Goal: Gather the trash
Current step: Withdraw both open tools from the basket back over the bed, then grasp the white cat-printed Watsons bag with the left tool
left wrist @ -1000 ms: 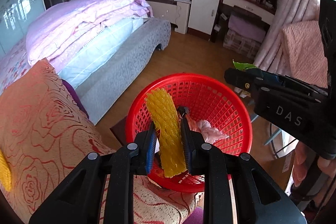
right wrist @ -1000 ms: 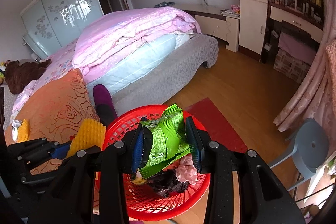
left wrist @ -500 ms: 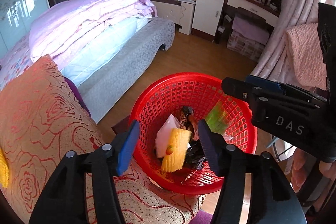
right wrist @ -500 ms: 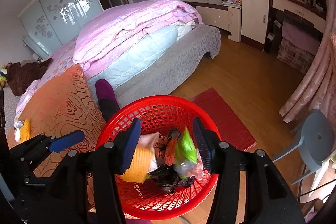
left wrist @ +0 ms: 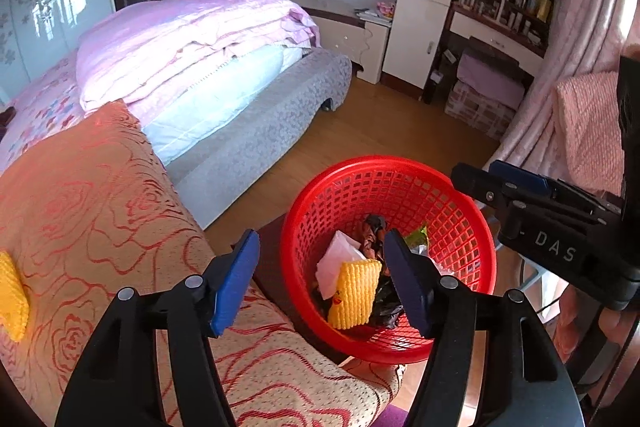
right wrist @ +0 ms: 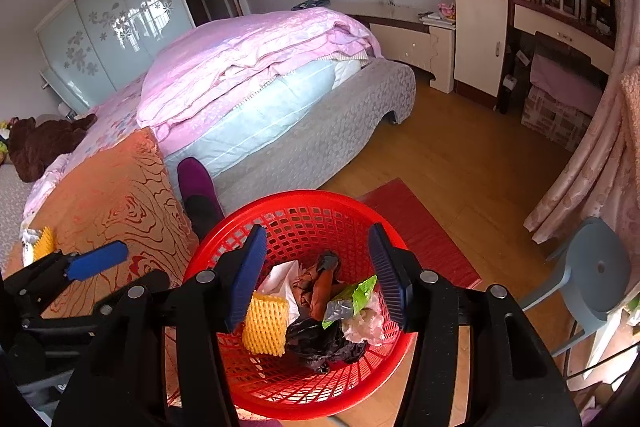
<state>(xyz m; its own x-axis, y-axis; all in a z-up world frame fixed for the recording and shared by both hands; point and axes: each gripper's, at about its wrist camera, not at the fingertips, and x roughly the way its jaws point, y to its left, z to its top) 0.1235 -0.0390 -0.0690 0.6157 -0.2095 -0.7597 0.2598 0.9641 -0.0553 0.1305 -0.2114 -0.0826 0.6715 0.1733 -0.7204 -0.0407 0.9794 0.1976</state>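
A red mesh basket (left wrist: 400,167) (right wrist: 312,197) stands on the floor below both grippers. Inside it lie a yellow foam net (left wrist: 354,293) (right wrist: 266,323), a green wrapper (left wrist: 416,237) (right wrist: 356,293), white paper and dark bags. My left gripper (left wrist: 322,239) hangs over the basket's left rim, its jaws opening with nothing between them. My right gripper (right wrist: 318,234) stands open above the basket, also empty. Each gripper shows in the other's view: the right gripper (left wrist: 480,173) and the left gripper (right wrist: 120,267). A second yellow foam net (left wrist: 12,303) (right wrist: 42,247) lies on the orange cushion (left wrist: 100,207).
A bed with a pink quilt (left wrist: 192,39) fills the left and middle. A purple slipper (right wrist: 196,183) and a red mat (right wrist: 420,223) lie by the basket. A grey stool (right wrist: 592,275) and pink curtain (right wrist: 592,167) stand at the right.
Both grippers opened. The yellow foam net left the left jaws and the green wrapper left the right jaws; both now lie in the basket. The left gripper shifted left.
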